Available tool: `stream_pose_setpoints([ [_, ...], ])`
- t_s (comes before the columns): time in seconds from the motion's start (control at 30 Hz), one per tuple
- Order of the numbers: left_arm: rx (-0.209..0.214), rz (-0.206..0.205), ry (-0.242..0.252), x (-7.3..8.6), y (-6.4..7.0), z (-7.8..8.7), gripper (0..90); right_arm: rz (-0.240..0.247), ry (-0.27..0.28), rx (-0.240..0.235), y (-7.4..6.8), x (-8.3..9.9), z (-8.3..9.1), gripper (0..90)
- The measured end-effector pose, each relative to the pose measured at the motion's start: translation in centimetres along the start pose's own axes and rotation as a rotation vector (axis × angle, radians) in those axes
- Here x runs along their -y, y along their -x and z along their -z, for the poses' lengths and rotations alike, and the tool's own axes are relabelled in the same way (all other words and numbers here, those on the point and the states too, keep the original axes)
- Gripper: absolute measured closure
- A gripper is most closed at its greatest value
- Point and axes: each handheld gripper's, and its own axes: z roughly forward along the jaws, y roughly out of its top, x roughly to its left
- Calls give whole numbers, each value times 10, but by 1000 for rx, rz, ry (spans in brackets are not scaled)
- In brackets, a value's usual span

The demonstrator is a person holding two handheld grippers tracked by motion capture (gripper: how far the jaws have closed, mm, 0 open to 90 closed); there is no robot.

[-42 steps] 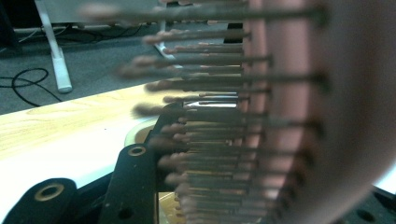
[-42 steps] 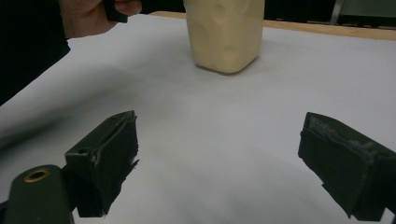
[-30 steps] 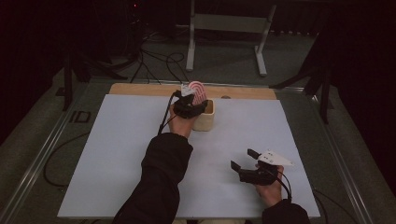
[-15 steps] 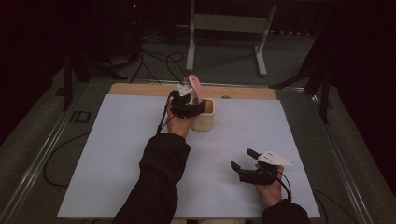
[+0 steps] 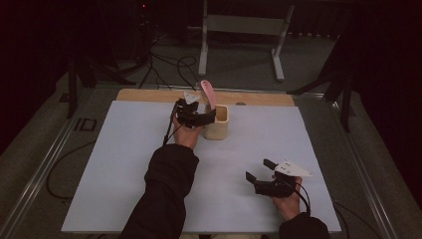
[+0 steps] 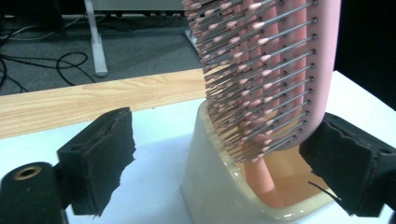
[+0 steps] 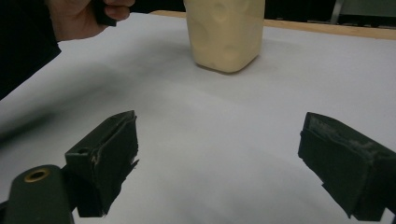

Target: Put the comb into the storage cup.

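From the high view, a pink hairbrush (image 5: 208, 94) is seen standing handle-down in a cream cup (image 5: 217, 122) at the far middle of the white table (image 5: 124, 164), with the left gripper (image 5: 195, 118) drawn up against the cup's left side and the forearm stretched forward from the bottom edge; the right gripper (image 5: 264, 173) is held low over the near right of the table, well apart from the cup, its jaws spread and empty. In the left gripper view, the jaws are seen wide apart — the bristled head of the hairbrush (image 6: 268, 74) rises between them, leaning to the right, and the right-hand jaw looks just beside the brush's back, though contact cannot be told. If the brush is to be lifted, the jaws would best be closed across the solid pink back and not the bristles, and the pull kept upright so the cup (image 6: 219, 186) is not tipped. In the right gripper view, the open jaws are pointed across bare table toward the cup (image 7: 224, 32), and the other hand (image 7: 79, 16) is caught at the upper left — a resting pose, it is judged.
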Motion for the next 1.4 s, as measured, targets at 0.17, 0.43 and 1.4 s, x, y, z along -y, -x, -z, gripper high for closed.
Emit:
stream_pose_setpoints([
  [0.17,8,-4,-9,1,-2,2,61,0,0,1,0,0,0,117],
  [0.43,8,-11,-7,7,-6,16,23,2,-1,1,0,0,0,117],
  [1.4,-16,-44,-46,51,-52,86,0,7,-5,0,-3,1,-2,116],
])
